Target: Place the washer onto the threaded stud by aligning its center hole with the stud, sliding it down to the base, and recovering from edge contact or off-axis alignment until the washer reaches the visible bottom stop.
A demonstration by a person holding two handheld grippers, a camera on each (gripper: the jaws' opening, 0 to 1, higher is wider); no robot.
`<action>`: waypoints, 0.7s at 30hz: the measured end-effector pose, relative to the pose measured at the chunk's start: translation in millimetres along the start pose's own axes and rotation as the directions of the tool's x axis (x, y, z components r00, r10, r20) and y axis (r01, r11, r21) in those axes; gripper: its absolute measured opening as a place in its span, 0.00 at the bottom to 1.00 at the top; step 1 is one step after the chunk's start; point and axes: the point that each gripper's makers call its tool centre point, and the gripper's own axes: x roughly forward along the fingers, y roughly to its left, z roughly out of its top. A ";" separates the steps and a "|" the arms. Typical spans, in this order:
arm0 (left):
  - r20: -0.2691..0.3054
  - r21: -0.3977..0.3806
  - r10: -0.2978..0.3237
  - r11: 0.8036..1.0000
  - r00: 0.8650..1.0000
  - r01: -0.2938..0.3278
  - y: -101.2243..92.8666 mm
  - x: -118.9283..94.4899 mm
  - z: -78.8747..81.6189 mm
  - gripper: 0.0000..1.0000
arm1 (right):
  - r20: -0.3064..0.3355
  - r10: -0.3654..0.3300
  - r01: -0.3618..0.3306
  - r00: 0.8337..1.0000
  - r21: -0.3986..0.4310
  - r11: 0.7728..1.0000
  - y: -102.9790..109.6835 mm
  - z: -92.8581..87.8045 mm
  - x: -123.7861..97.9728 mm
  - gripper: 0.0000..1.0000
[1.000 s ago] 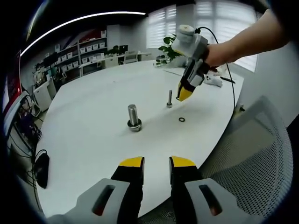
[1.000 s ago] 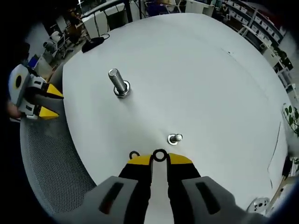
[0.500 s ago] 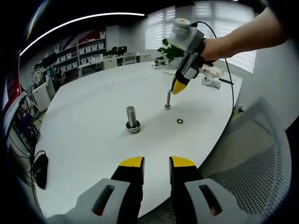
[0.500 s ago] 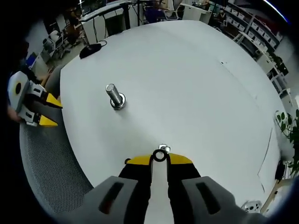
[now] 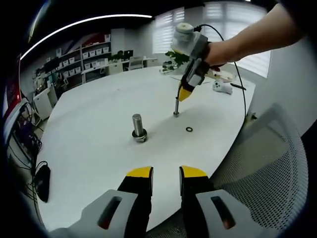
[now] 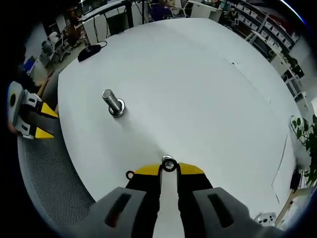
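R gripper [image 6: 169, 168] is clamped on the washer [image 6: 169, 165], held at its jaw tips. The stud [image 5: 176, 106] sits right under those tips; in the right gripper view its top peeks just past the washer, so hole and stud look roughly lined up, tho exact centering can't be judged. From the left gripper view, R gripper [image 5: 182, 95] hangs just above the stud top, tilted.

Step in hand, I'd say: aligning hole over stud, washer not yet threaded on. Next move prob needs a straight drop along the stud axis w/ the washer kept level, then release; if the edge catches, small nudge and retry.

L gripper [image 5: 166, 173] idles near the table [image 5: 89, 163] edge, jaws narrow, holding nothing. A bigger bolt [image 5: 138, 128] stands ahead of it; a spare ring [image 5: 189, 129] lies just beside the stud.
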 end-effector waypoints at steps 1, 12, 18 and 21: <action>0.000 0.001 0.000 1.000 1.000 0.000 -0.1 -0.1 0.1 0.19 | 0.001 0.003 -0.003 1.000 0.005 1.000 0.0 0.3 0.1 0.13; -0.008 0.003 -0.003 1.000 1.000 0.003 -0.4 0.5 -1.8 0.19 | -0.026 0.018 -0.018 0.999 -0.005 1.000 1.1 -1.6 11.5 0.14; -0.013 0.004 -0.002 1.000 1.000 0.002 -0.9 0.5 -3.1 0.19 | -0.054 0.030 -0.031 0.998 -0.006 1.000 0.7 -6.9 22.2 0.14; -0.015 0.004 -0.003 1.000 1.000 0.003 -1.1 0.9 -3.5 0.19 | -0.063 0.036 -0.036 0.997 -0.006 0.999 0.7 -8.4 26.3 0.14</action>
